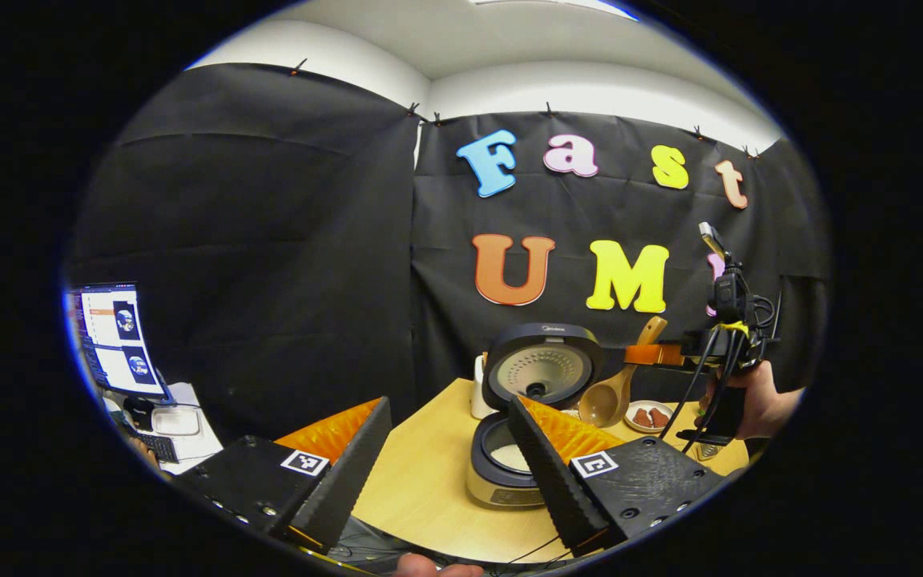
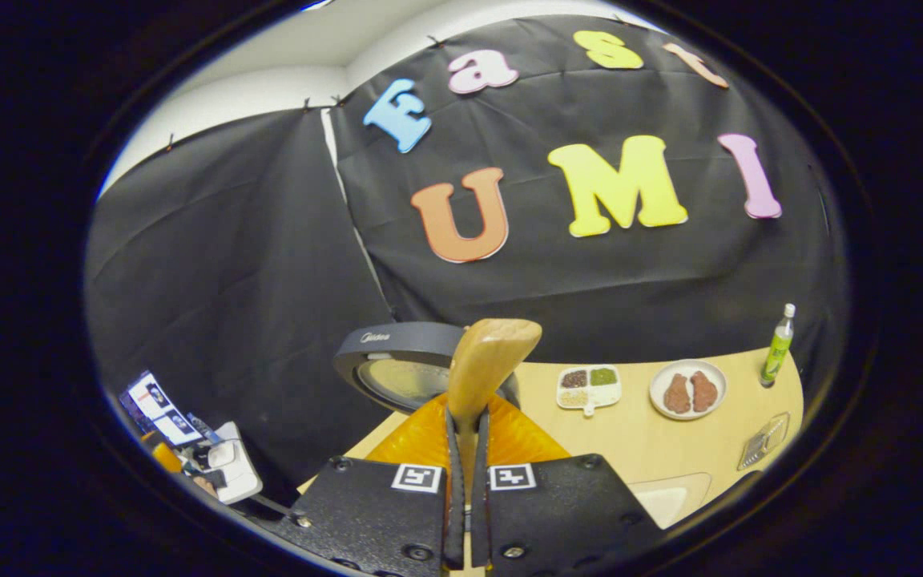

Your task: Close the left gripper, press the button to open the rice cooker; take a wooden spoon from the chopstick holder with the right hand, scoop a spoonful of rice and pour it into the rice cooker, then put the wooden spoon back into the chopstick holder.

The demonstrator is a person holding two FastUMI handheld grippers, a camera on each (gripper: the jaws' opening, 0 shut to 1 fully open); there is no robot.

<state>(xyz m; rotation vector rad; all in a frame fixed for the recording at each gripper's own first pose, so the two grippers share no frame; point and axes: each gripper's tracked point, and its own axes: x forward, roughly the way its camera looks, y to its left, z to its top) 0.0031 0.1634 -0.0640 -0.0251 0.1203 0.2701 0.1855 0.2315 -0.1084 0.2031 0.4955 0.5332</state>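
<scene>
Left gripper view: your left gripper (image 1: 445,449) occupies the bottom of the frame with its two fingers spread wide and nothing between them. Right of centre, the rice cooker (image 1: 509,465) stands on the wooden table (image 1: 421,473) with its lid (image 1: 542,365) raised upright, and a pale layer shows in the inner pot. Just right of the lid, your right gripper (image 1: 654,354) pinches the handle of the wooden spoon (image 1: 614,385), whose bowl hangs low beside the lid. A small dish (image 1: 648,417) lies on the table beneath it.

Right gripper view: at bottom centre, your right gripper (image 2: 465,449) has its fingers pressed together on the wooden spoon (image 2: 489,361), which rises upright between them. The open lid (image 2: 397,361) sits just left of the spoon. To the right lie a divided tray (image 2: 590,387), a plate (image 2: 687,390) and a green bottle (image 2: 778,346).
</scene>
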